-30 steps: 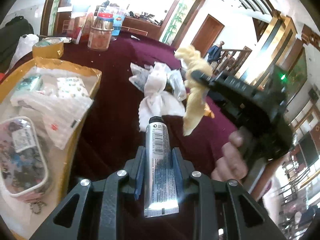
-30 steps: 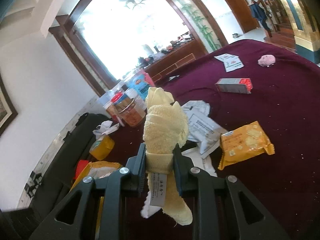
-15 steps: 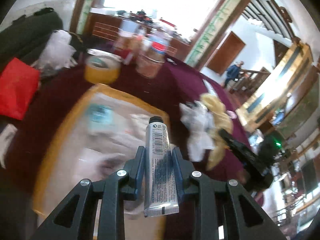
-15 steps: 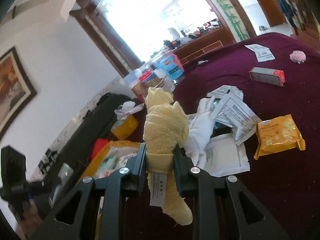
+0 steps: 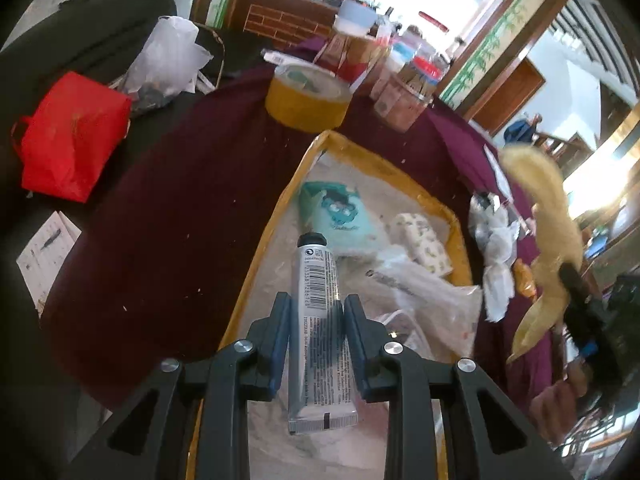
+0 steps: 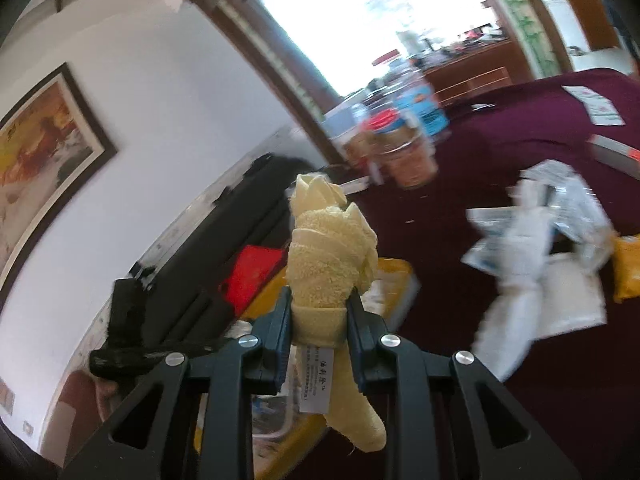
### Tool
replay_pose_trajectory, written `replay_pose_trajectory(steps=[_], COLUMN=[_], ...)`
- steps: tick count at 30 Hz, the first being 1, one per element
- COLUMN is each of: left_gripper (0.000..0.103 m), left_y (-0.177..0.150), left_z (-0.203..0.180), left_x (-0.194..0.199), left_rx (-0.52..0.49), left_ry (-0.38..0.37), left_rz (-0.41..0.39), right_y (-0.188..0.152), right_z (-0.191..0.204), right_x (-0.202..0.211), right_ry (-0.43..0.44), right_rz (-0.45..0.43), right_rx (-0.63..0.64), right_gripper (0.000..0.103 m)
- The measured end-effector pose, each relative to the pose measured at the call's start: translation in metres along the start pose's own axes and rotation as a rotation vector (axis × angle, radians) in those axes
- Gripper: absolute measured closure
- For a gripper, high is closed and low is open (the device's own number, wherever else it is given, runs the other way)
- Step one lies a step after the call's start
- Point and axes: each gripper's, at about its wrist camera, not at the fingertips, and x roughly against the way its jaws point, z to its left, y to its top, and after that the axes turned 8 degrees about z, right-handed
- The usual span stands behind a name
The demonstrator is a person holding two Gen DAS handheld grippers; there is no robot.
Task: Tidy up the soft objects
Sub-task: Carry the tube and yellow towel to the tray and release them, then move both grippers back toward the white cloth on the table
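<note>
My left gripper (image 5: 316,312) is shut on a silver tube (image 5: 318,320) with a black cap and holds it above the yellow-rimmed tray (image 5: 260,248). The tray holds a teal tissue pack (image 5: 340,212), a patterned pack (image 5: 424,244) and clear plastic bags (image 5: 424,296). My right gripper (image 6: 318,312) is shut on a pale yellow towel (image 6: 332,256) with a white tag. The towel also shows at the right of the left wrist view (image 5: 548,216), beyond the tray's right rim. The tray's corner shows behind the towel in the right wrist view (image 6: 396,272).
The table has a maroon cloth (image 5: 168,208). A tape roll (image 5: 306,96) and jars (image 5: 408,88) stand at the back. A red bag (image 5: 68,136) lies left. White cloth and packets (image 6: 536,256) and an orange snack pack (image 6: 628,268) lie right of the tray.
My left gripper has swung left with the tube, from over the cloth pile to above the tray. My right gripper has carried the towel left toward the tray.
</note>
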Motion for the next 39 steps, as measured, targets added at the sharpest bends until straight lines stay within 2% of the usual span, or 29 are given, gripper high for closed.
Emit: replay_pose_trajectory(steps=[3, 8, 15, 18, 20, 21, 22, 27, 30, 33, 39], left_gripper=[0.074, 0.074, 0.074, 0.063, 0.040, 0.034, 0.029, 0.029, 0.028, 0.028, 0.028], left_y=[0.001, 0.008, 0.009, 0.008, 0.007, 0.007, 0.006, -0.005, -0.017, -0.030, -0.040], left_z=[-0.002, 0.000, -0.001, -0.001, 0.000, 0.001, 0.000, -0.006, -0.018, -0.035, -0.090], left_x=[-0.008, -0.019, -0.021, -0.020, -0.017, -0.015, -0.013, 0.008, 0.023, 0.035, 0.031], left_rx=[-0.022, -0.017, -0.041, -0.054, -0.046, -0.044, -0.041, -0.024, -0.049, -0.076, -0.149], left_ry=[0.024, 0.051, 0.083, 0.057, -0.017, -0.068, -0.092, -0.076, -0.054, -0.060, -0.111], left_rz=[0.028, 0.058, 0.043, 0.034, 0.033, 0.038, 0.041, -0.025, -0.079, -0.114, -0.099], right_y=[0.005, 0.011, 0.013, 0.012, 0.012, 0.012, 0.012, 0.011, 0.000, -0.011, -0.024], right_z=[0.012, 0.020, 0.022, 0.022, 0.021, 0.020, 0.020, 0.025, 0.020, 0.007, -0.031], right_x=[-0.027, -0.076, -0.117, -0.127, -0.133, -0.134, -0.133, -0.100, -0.068, -0.045, 0.005], right_ry=[0.016, -0.028, -0.096, -0.139, -0.160, -0.156, -0.150, -0.095, -0.077, -0.054, -0.112], right_rz=[0.060, 0.173, 0.268, 0.298, 0.310, 0.316, 0.311, 0.214, 0.154, 0.133, 0.084], right_rx=[0.003, 0.006, 0.028, 0.022, 0.017, 0.012, 0.001, -0.005, -0.025, -0.058, -0.115], right_gripper=[0.079, 0.079, 0.079, 0.074, 0.068, 0.066, 0.060, 0.044, 0.041, 0.038, 0.036])
